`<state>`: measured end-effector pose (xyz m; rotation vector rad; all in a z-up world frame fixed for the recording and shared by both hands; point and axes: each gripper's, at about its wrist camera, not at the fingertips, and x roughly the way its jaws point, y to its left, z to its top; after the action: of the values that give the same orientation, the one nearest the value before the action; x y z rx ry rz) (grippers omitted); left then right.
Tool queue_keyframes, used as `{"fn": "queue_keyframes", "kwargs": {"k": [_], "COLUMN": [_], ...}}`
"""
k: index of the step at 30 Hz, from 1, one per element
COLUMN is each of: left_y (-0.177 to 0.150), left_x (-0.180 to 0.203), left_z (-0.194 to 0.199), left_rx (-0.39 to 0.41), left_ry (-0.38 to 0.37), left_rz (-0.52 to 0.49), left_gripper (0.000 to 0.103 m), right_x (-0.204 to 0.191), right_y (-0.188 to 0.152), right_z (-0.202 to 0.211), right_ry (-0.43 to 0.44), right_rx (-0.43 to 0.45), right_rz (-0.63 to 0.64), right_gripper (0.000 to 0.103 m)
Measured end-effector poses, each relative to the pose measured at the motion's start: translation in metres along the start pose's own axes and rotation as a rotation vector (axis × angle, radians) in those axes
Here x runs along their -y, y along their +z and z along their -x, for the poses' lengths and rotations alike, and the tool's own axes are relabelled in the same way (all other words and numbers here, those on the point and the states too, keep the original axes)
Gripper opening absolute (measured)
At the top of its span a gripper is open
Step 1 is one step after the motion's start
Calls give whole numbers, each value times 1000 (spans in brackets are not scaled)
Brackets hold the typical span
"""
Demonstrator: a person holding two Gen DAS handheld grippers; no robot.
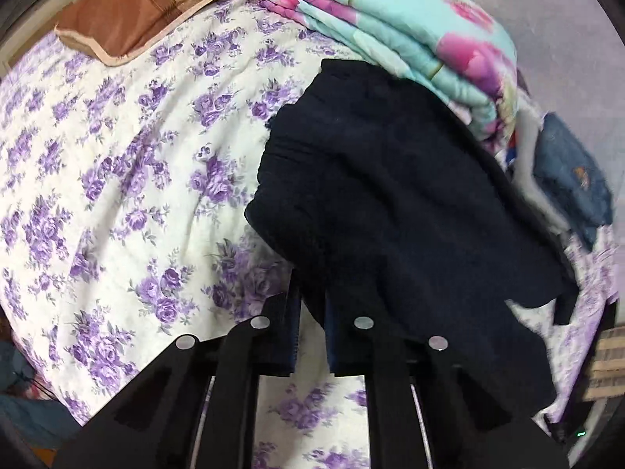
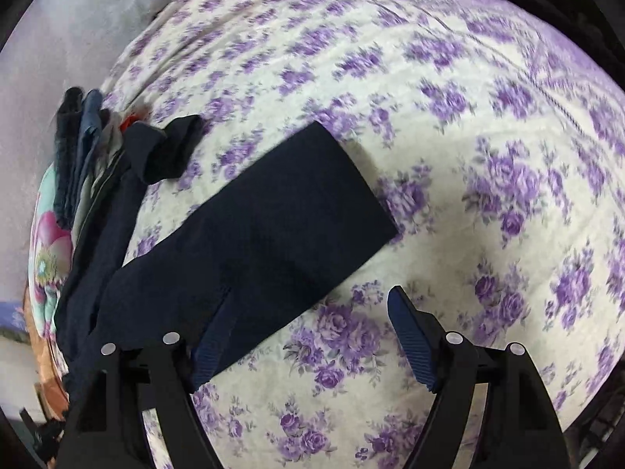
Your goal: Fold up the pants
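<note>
In the left wrist view the left gripper (image 1: 312, 312) is clamped on an edge of the dark navy pants (image 1: 390, 195), lifting that end above the floral bedspread (image 1: 117, 156), so a fold seems underway. In the right wrist view the right gripper (image 2: 312, 336) hangs with jaws wide apart beside the flat leg; next it likely needs to pinch that cloth
</note>
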<state>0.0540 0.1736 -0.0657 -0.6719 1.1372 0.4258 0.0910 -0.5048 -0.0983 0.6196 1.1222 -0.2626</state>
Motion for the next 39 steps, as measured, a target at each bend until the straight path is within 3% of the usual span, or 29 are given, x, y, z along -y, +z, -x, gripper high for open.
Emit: {"fn": "queue_keyframes", "kwargs": {"k": [4,5,6,8,9,11,14,17,21,26,28,30,31,34,36,37,39], "left_y": [6,6,5,4,2,-3,-3,-7,-21,-38,-45,-52,-55,-56,-51,-48,-46], "left_x": [-20,-26,-28,-28,-33,-36,-32,-36,-39,-57,-68,-77,-82,-99,-115,-118,-108], "left_z": [1,1,1,-1,-2,1,-4,-4,22,49,37,29,28,36,40,43,44], "left_rx": [-17,-21,-19,-13,-11,-10,-19,-35,-4,2,-36,-54,-47,-1,7,19,20], "left_ry": [-64,-68,-67,-67,-70,-67,-66,-73,-63,-56,-15,2,37,109,100,85,72], "left_rz": [92,104,107,112,117,108,86,86,50,37,38,67,71,80,139,146,85], "left_gripper": [9,9,9,9,9,9,9,9,7,5,5,5,0,0,0,3,25], "right_x": [-1,-1,-2,0,3,7,10,20,49,72,80,83,82,69,51,36,12], "right_y": [7,9,10,13,14,18,21,15,-3,-20,-25,-29,-31,-26,-18,-15,-13], "right_z": [-25,-39,-44,-47,-46,-35,3,40,73,61,41,30,29,39,53,58,56], "right_ry": [39,46,53,26,56,103,156,203,193,124,31,-120,-171,-182,-264,-306,-319], "right_rx": [-37,-76,-82,-58,-55,-41,12,11,-58,-101,-134,-148,-146,-86,15,76,108], "right_rz": [-34,-66,-88,-133,-165,-187,-152,-131,-136,-129,-143,-138,-131,-75,-1,65,179], "right_gripper": [79,70,46,26,17,8,7,7,7,9,20,44,44,45,56,60,73]}}
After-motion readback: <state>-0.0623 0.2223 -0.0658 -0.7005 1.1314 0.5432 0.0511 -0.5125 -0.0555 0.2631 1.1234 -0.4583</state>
